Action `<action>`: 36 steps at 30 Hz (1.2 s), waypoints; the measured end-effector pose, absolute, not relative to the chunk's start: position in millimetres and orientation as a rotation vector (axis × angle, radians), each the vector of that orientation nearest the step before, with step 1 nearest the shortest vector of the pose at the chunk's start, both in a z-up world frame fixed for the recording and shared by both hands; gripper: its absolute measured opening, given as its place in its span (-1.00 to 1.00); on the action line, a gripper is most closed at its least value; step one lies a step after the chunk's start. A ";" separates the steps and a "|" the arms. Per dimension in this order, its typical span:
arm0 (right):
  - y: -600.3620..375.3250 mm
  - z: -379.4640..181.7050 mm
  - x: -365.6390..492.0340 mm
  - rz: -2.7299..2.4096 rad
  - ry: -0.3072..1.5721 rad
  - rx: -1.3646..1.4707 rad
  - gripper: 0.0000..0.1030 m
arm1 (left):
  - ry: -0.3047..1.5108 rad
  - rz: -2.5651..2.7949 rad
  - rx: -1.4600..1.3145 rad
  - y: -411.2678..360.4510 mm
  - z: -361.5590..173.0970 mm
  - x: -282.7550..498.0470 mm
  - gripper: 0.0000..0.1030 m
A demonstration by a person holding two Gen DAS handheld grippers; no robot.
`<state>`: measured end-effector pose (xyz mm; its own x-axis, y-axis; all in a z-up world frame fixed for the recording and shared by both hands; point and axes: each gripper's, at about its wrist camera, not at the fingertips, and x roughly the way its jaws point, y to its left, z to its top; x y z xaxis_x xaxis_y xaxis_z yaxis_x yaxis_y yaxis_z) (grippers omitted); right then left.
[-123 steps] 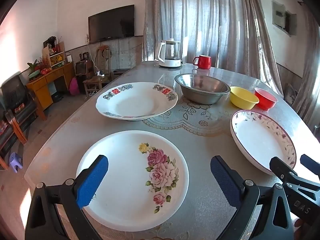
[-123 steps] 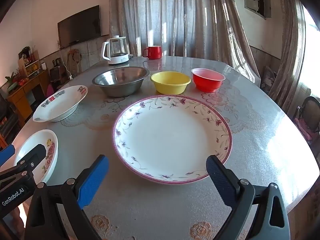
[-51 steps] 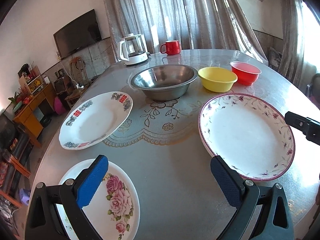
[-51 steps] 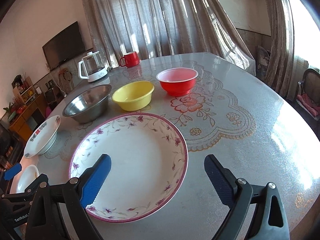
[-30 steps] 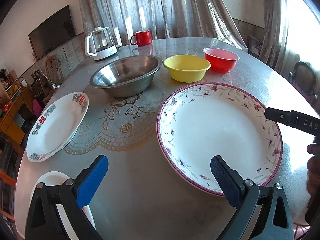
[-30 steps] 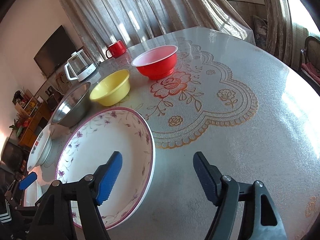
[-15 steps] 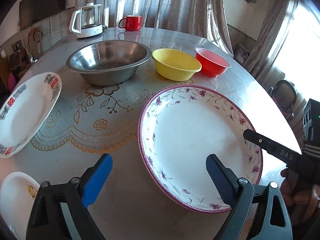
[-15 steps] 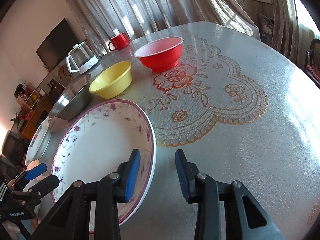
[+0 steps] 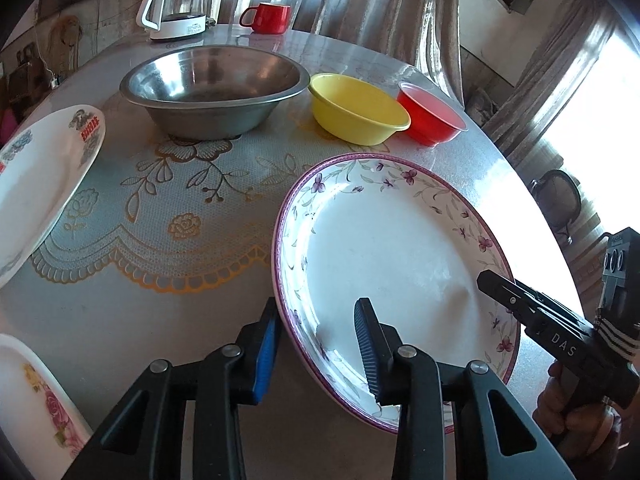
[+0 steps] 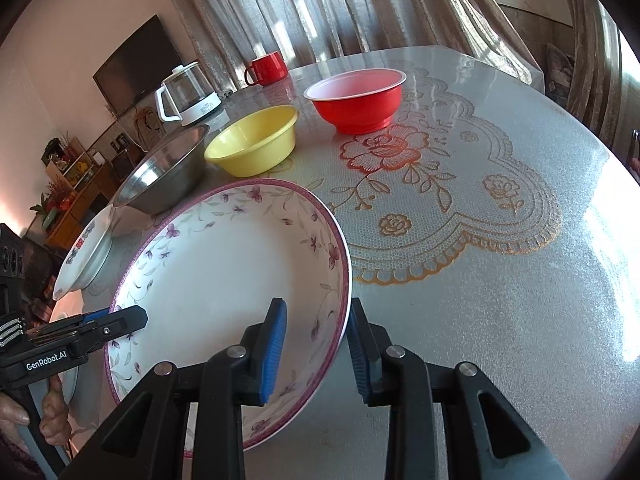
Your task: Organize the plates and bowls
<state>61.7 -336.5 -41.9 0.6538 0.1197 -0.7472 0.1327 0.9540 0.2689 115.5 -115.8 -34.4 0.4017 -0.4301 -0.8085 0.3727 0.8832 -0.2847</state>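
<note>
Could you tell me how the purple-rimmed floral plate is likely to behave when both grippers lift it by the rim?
The purple-rimmed plate looks like rigid glazed ceramic, so probably stiff, fairly heavy and breakable. Its glossy rim may slip between the pads. With the left gripper and right gripper on opposite edges, it should stay level.

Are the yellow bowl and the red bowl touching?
Apart. The right wrist view shows bare table between the yellow bowl and the red bowl.

Both claws narrowed astride plate (image 9: 400,248) rim
</note>
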 end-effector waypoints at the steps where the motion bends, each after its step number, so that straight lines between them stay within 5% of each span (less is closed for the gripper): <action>1: -335.3 -41.7 61.7 -0.012 0.862 0.306 -0.42 | 1.038 -0.510 -0.062 -115.4 -34.2 114.9 -0.29; 36: -253.1 -42.1 85.1 0.108 0.911 0.166 -0.38 | 1.014 -0.313 -0.091 -43.8 -30.7 123.5 -0.23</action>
<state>85.1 -253.1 -42.1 0.6089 0.1631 -0.7763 -0.0228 0.9818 0.1884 123.5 -43.8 -30.7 0.4885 -0.2988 -0.8198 0.2150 0.9518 -0.2188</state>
